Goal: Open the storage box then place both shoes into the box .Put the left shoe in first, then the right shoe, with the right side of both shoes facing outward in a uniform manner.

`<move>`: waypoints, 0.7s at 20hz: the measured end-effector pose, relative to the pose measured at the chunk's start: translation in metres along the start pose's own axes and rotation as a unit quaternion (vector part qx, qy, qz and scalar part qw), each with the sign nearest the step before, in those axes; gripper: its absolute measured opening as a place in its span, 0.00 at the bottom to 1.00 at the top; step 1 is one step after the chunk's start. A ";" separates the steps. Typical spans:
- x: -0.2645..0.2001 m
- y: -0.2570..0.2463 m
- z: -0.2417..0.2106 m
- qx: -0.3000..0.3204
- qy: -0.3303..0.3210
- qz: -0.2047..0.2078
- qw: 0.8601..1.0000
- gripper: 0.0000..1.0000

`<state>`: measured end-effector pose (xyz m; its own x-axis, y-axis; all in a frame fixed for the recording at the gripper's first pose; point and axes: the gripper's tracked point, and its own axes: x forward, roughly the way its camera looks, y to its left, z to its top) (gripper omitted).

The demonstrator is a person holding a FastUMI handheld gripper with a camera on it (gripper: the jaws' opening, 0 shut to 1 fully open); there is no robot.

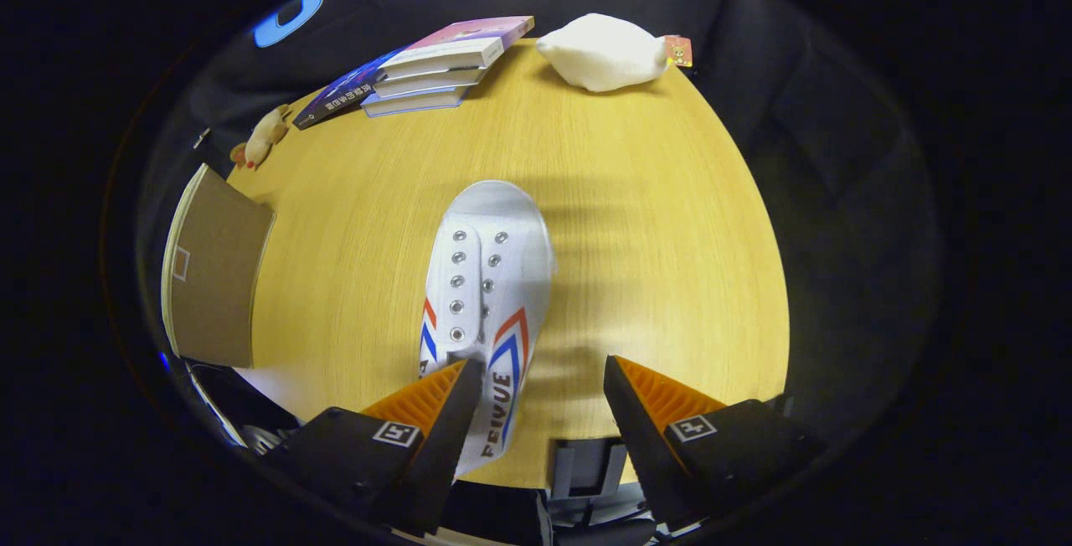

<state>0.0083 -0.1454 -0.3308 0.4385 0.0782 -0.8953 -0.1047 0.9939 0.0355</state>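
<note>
Shoes are the business here, and one white shoe (pixel 488 295) with red and blue chevrons lies on the wooden table (pixel 653 219), toe pointing away from the fingers and heel end running back between them. By size, the table comes first: a broad light-wood top. Next is the brown cardboard panel (pixel 213 265) off to the left of the shoe at the table's edge; it may be a flap or wall of the storage box, but I cannot tell whether the box stands open. Then the shoe itself, then a stack of books (pixel 431 69) at the far side, a white pouch-like bundle (pixel 603 50) beside the books, and a small plush toy (pixel 261 137) near the far left edge. The gripper (pixel 543 378) is spread wide, with the left finger (pixel 444 412) touching or overlapping the heel part of the shoe and the right finger well apart from it, over bare table, so nothing is clamped. My judgement: the shoe is not yet picked up and not in the box; grasping, carrying and placing with the right side outward are all left, and the second shoe after that
</note>
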 end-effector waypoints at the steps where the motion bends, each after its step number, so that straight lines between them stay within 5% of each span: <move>1: 0.005 0.001 0.000 -0.008 0.002 -0.004 1.000 0.90; 3: 0.014 0.008 -0.002 -0.016 0.007 -0.003 1.000 0.86; 6: 0.017 0.019 -0.003 -0.002 0.013 -0.001 1.000 0.39; 9: 0.018 0.016 -0.003 0.000 0.015 -0.004 1.000 0.31; 10: 0.020 0.013 -0.004 0.005 0.016 0.000 1.000 0.18; 12: 0.017 0.012 -0.001 0.012 0.020 0.005 1.000 0.07; 14: 0.016 0.012 -0.003 0.026 0.022 0.005 0.999 0.07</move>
<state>0.0119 -0.1326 -0.3463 0.3969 0.0864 -0.9138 -0.0616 0.9958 0.0674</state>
